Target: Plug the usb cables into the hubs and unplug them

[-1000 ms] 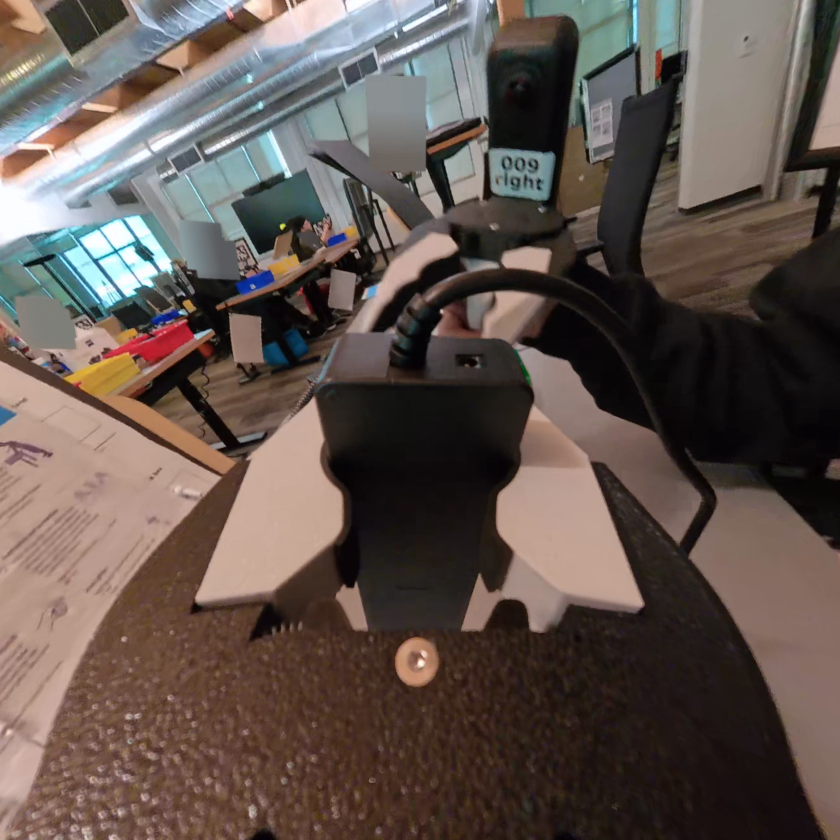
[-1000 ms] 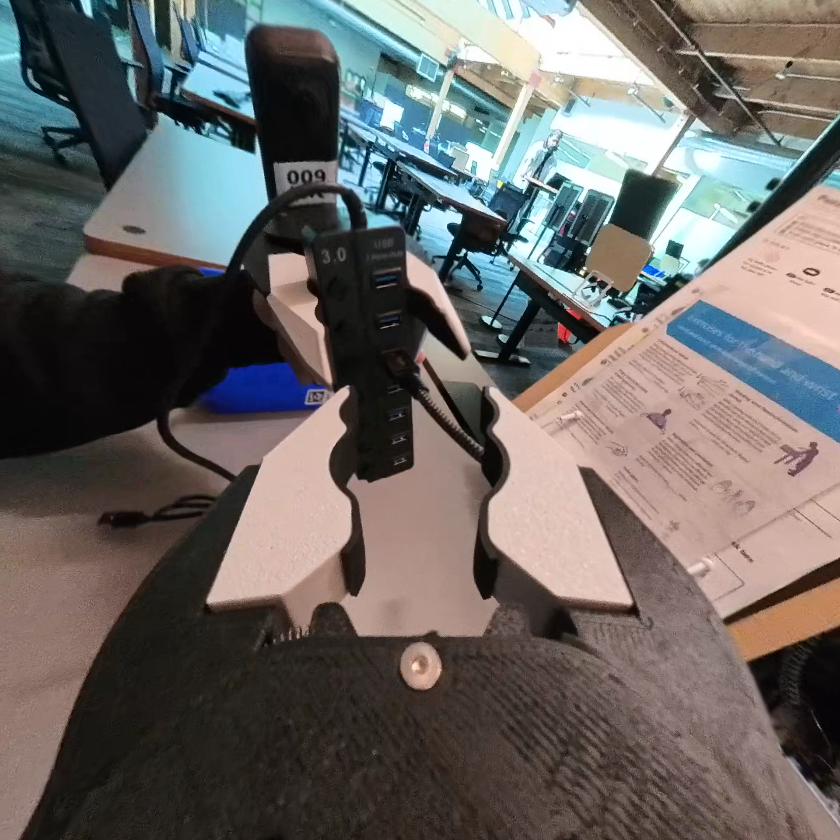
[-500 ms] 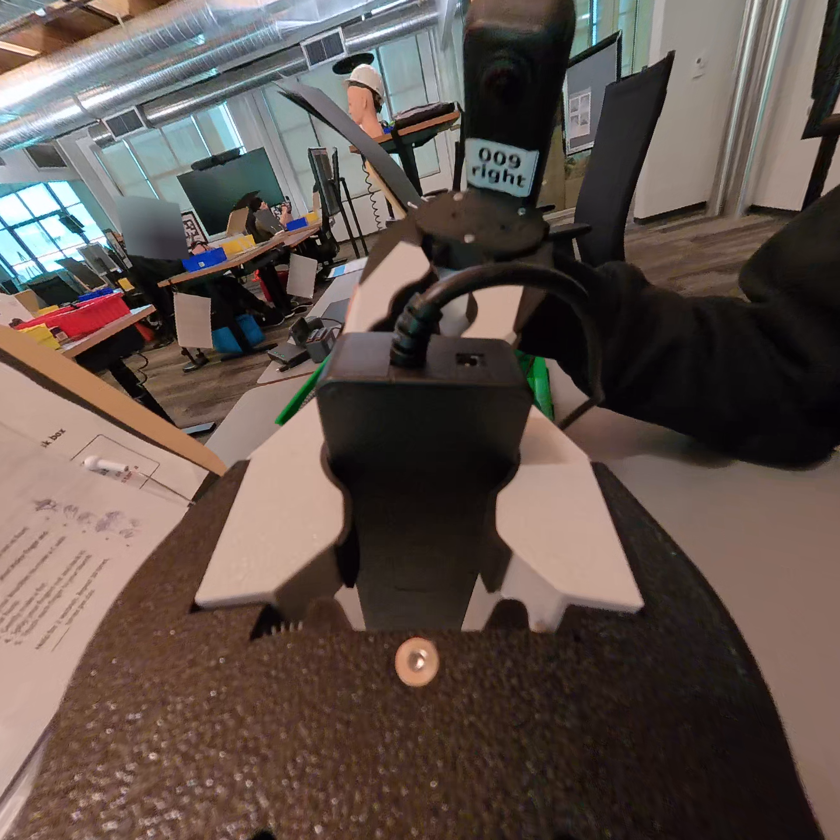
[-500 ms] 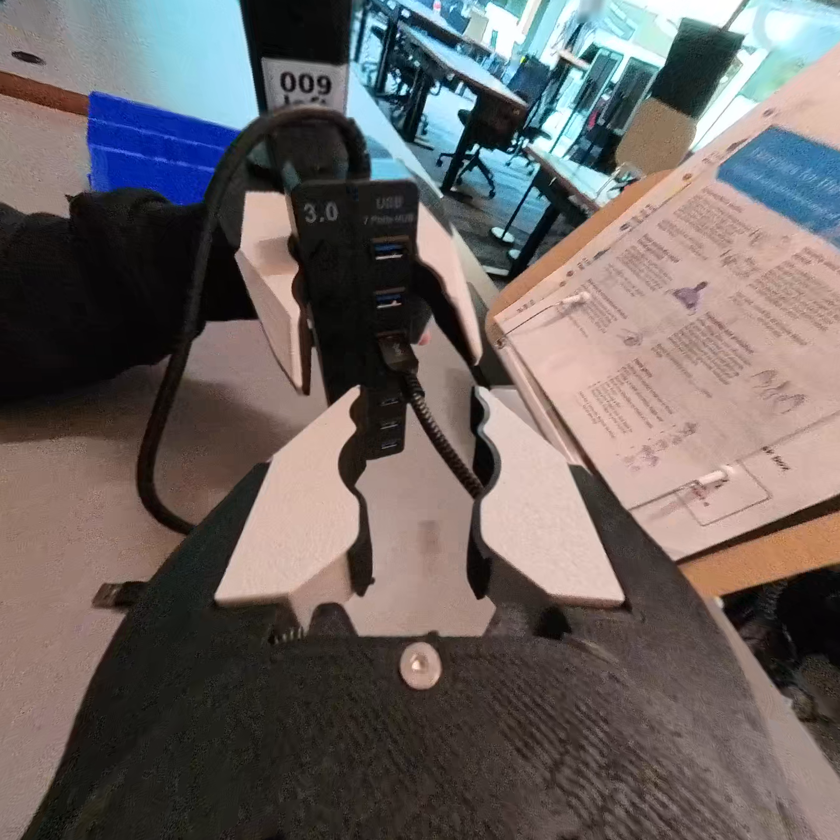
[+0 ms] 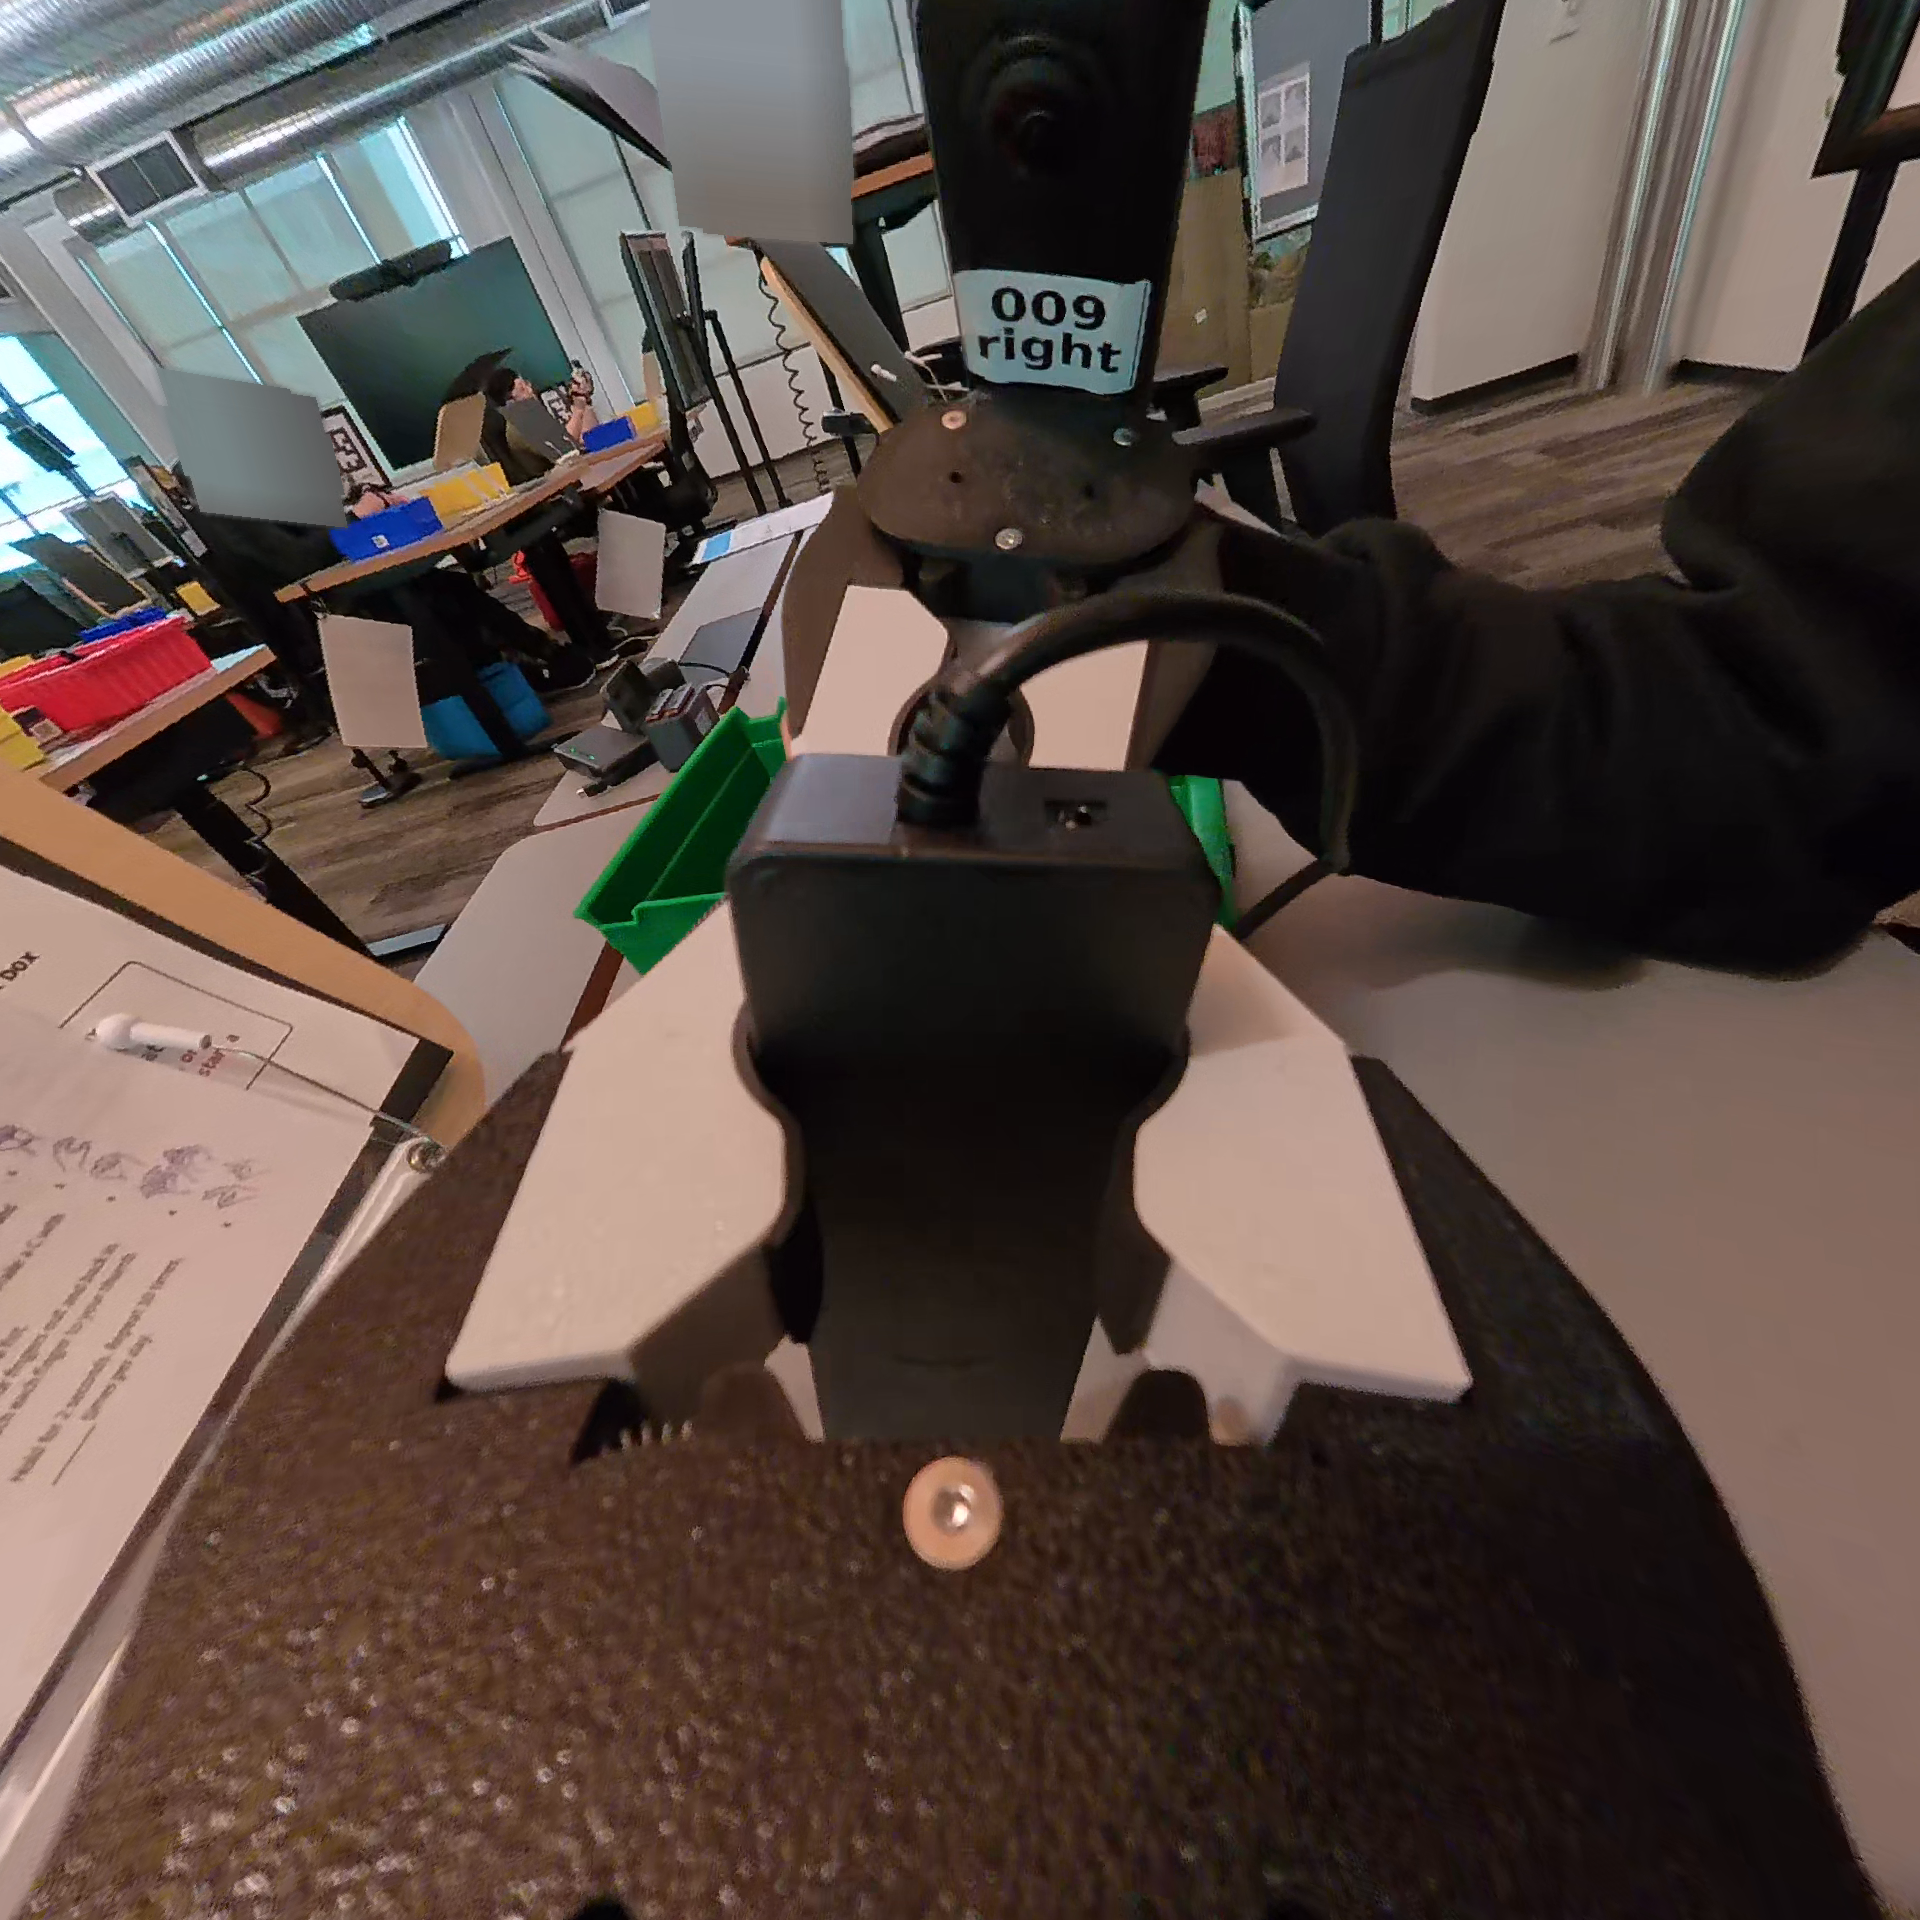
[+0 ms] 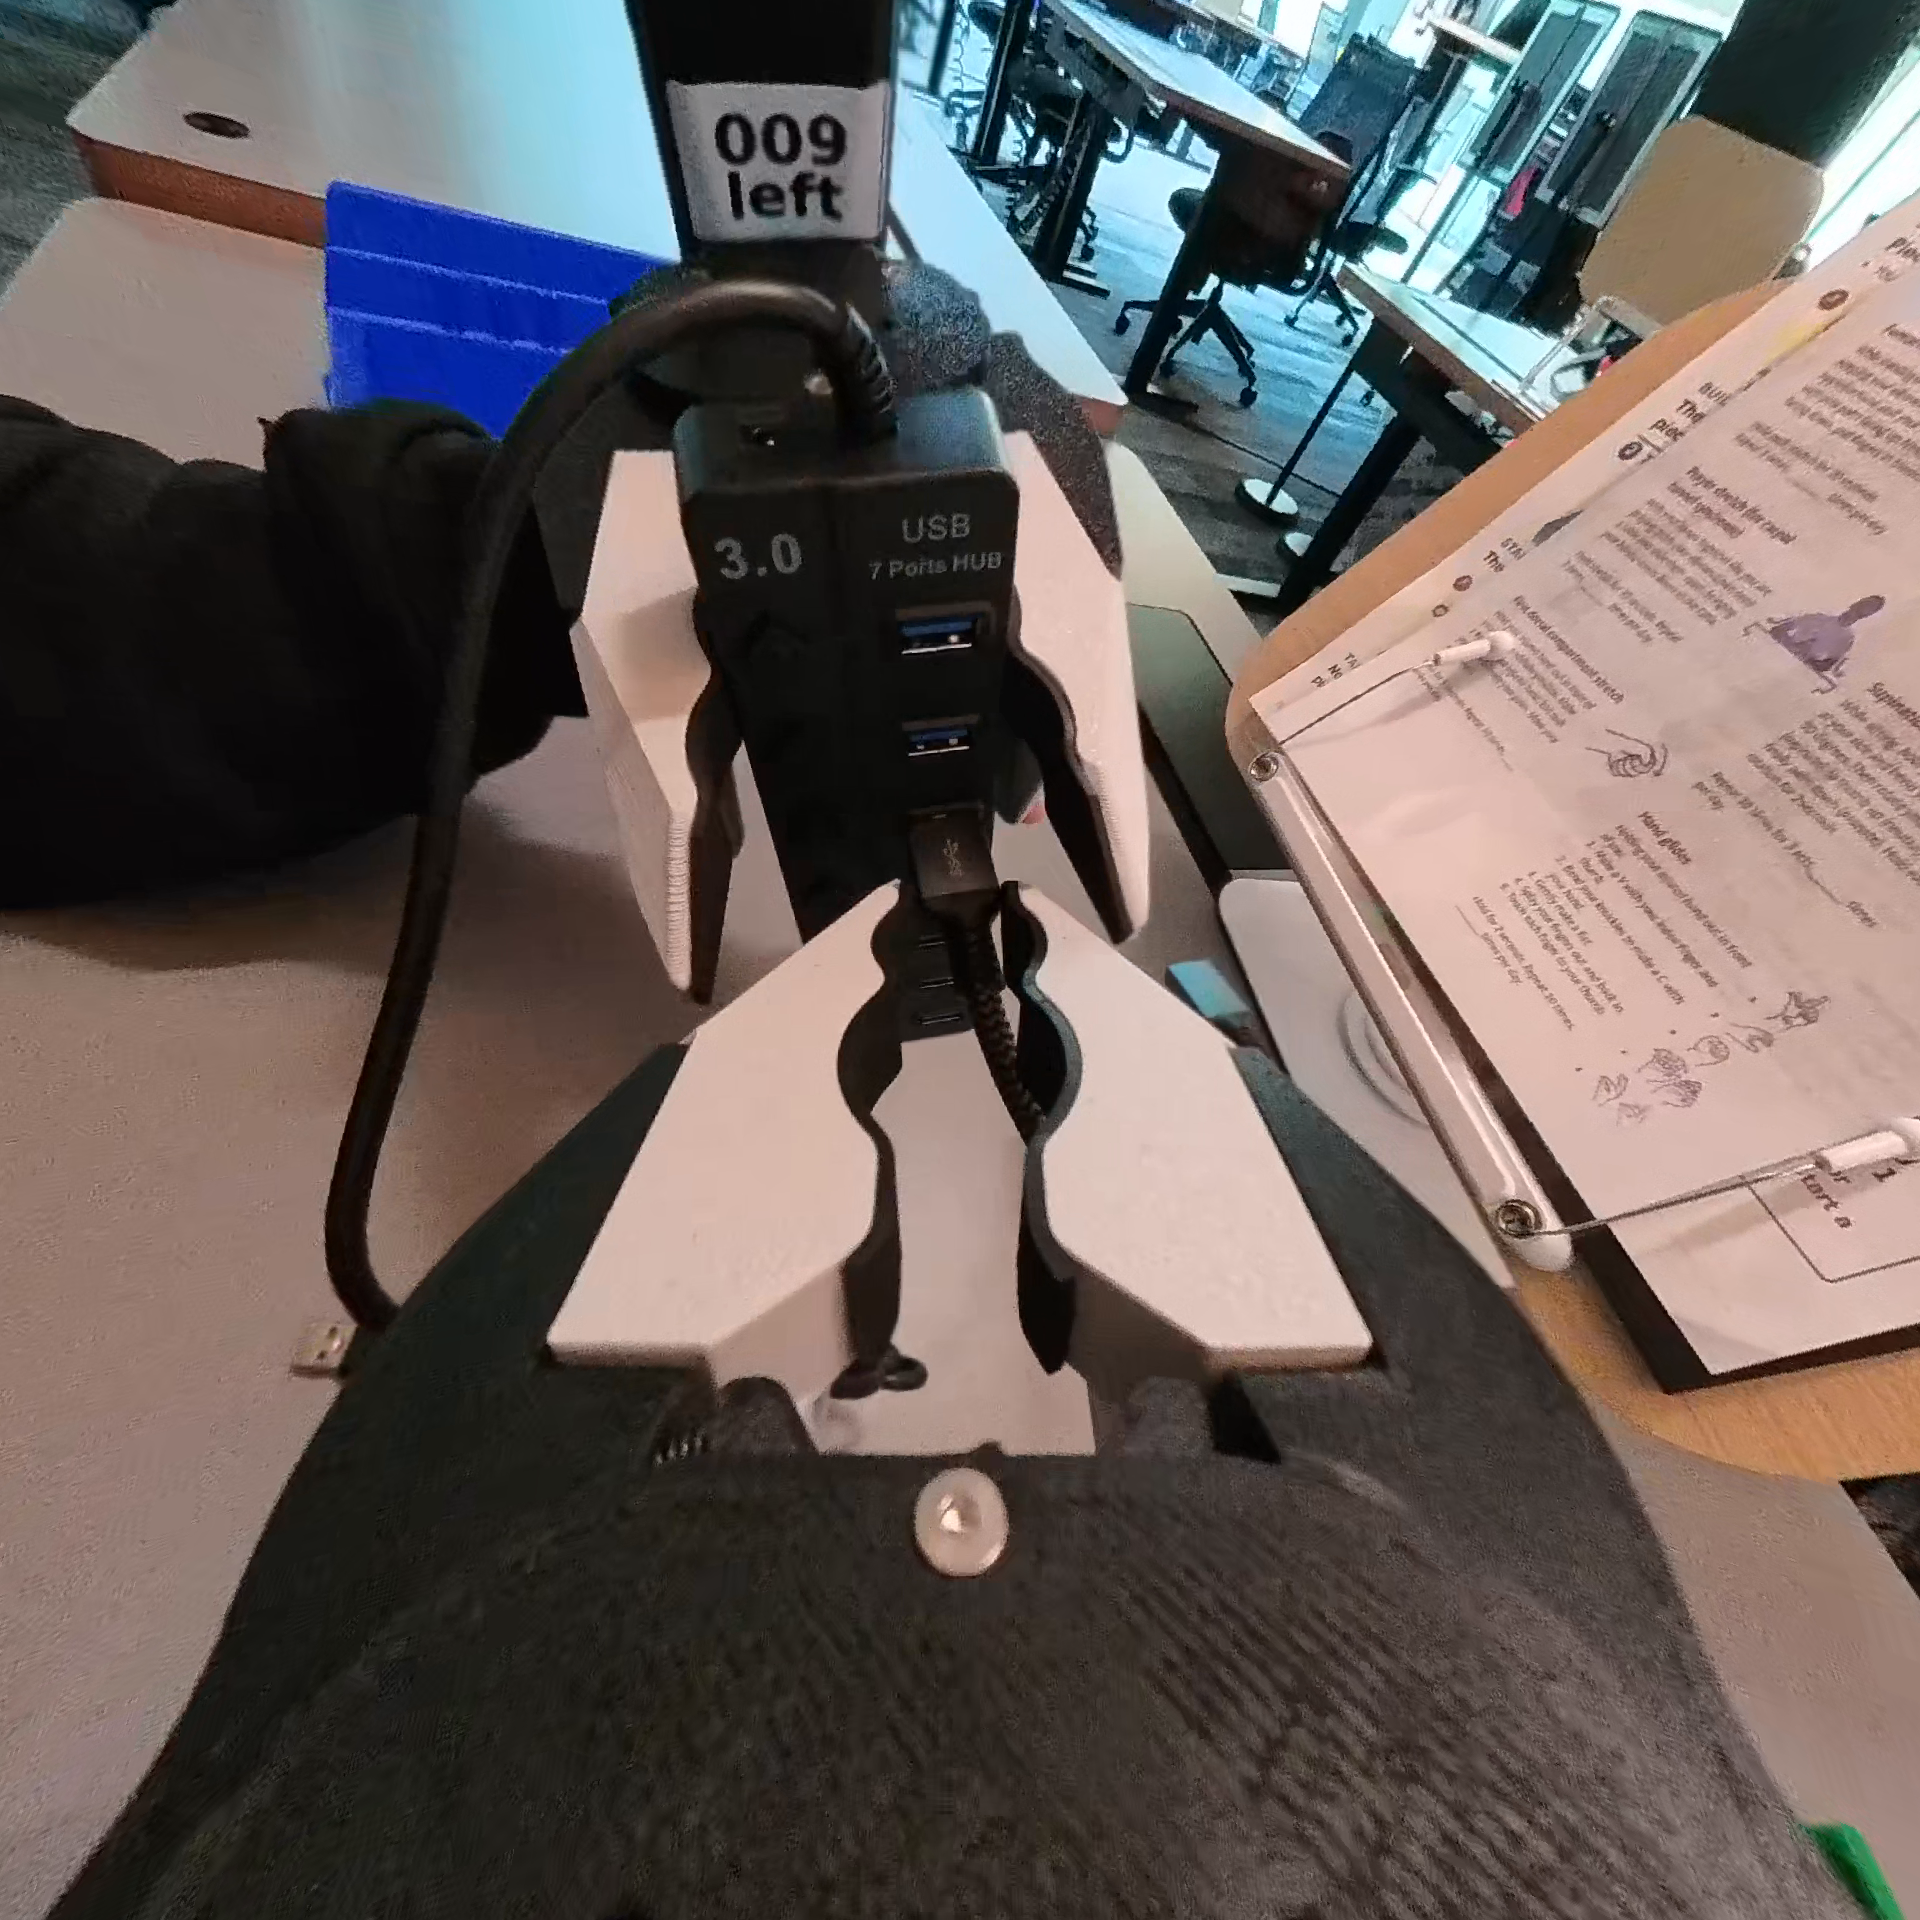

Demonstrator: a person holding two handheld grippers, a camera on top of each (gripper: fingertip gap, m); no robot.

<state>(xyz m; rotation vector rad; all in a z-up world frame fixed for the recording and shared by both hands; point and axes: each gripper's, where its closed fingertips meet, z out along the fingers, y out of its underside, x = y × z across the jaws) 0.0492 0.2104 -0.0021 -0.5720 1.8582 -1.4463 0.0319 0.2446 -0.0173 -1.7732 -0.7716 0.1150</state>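
My left gripper is shut on a black multi-port USB hub and holds it upright above the table. In the right wrist view the hub faces me between the left gripper's white fingers. A black USB plug on a braided cable sits in the hub's third port. My right gripper has its fingertips closed around the plug's rear end. The hub's own thick black cable loops down to the left. The right gripper also shows in the left wrist view, behind the hub.
A slanted stand with a printed sheet is close on the right, and on the left in the left wrist view. A blue bin and a green bin sit on the grey table. A loose metal connector lies there.
Both grippers have tilted downward toward the table. My right gripper has moved closer to the hub and its fingers have narrowed around the plug. The left gripper still holds the hub.
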